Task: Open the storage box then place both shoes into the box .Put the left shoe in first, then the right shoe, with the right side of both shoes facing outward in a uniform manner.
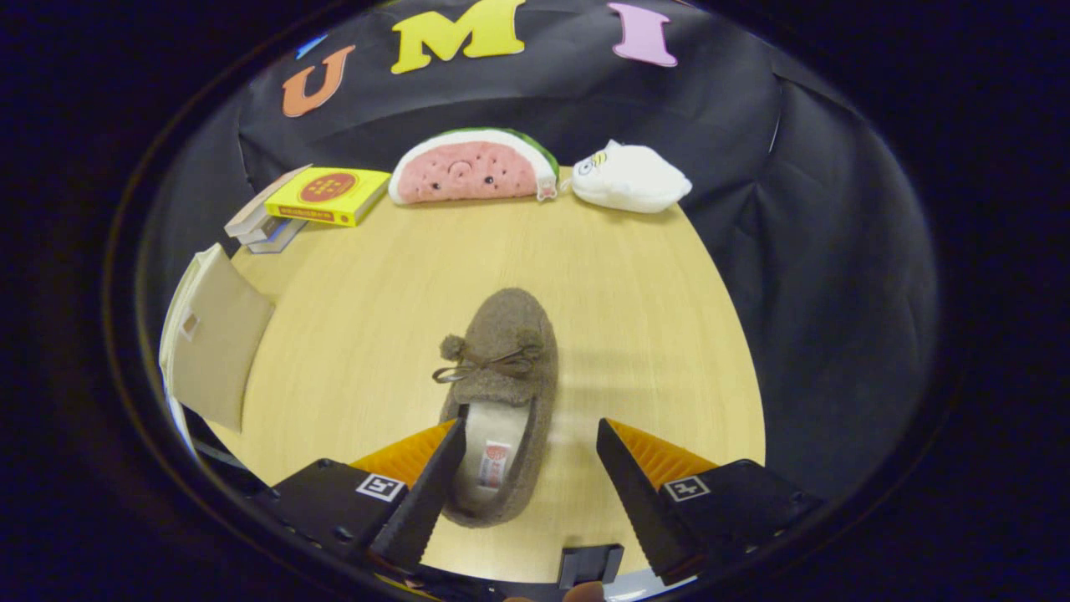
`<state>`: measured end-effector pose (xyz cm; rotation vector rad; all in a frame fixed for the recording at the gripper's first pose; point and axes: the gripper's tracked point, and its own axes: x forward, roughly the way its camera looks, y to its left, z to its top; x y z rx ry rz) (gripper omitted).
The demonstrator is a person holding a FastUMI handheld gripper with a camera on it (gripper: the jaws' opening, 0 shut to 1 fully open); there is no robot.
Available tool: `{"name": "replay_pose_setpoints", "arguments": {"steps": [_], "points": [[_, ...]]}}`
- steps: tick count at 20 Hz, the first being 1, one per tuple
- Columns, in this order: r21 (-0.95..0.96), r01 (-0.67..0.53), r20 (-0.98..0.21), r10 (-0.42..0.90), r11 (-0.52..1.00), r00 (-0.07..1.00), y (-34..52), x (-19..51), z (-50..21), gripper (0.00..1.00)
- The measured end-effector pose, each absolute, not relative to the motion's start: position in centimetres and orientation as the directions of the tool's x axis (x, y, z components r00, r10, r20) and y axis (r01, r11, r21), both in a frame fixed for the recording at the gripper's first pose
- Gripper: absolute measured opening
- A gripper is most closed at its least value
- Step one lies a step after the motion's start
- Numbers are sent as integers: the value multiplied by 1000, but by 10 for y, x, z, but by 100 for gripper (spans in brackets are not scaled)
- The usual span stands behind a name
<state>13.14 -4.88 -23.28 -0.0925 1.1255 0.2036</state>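
we see the gripper (530, 436) with its fingers spread wide, clamping nothing; the heel of a brown fuzzy slipper shoe with a bow (502, 393) lies between them, nearer the left finger, toe pointing away on the round pale wooden table (635, 301). left stands a beige flap of the storage box (219, 334). beyond lie a yellow flat carton (328, 196), a watermelon-slice plush (473, 166) and a white plush toy (630, 177).
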Motion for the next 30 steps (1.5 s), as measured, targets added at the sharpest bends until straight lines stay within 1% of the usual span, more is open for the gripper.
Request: {"name": "replay_pose_setpoints", "arguments": {"steps": [3, 4, 7, 8, 9, 10, 12, 13, 16, 20, 26, 30], "points": [[46, -193, -920, 117, 980, 374, -48, 143, -251, 92], [50, -187, -923, 117, 981, 366, -49, 147, -257, 77], [95, -152, -938, 139, 984, 316, -46, 151, -277, 61], [128, -121, -941, 159, 984, 300, -43, 150, -278, 40], [137, -110, -939, 164, 984, 303, -43, 152, -280, 29], [128, -95, -937, 152, 987, 314, -48, 154, -283, 25], [152, -68, -936, 165, 986, 310, -46, 155, -281, 1], [173, -40, -931, 176, 984, 319, -47, 157, -280, 1], [280, 39, -920, 256, 959, 295, -37, 151, -277, 0], [312, 74, -904, 272, 947, 329, -28, 148, -258, 0], [328, 88, -879, 269, 941, 393, 7, 132, -205, 0], [345, 45, -846, 289, 938, 449, 68, 123, -153, 0]]}}
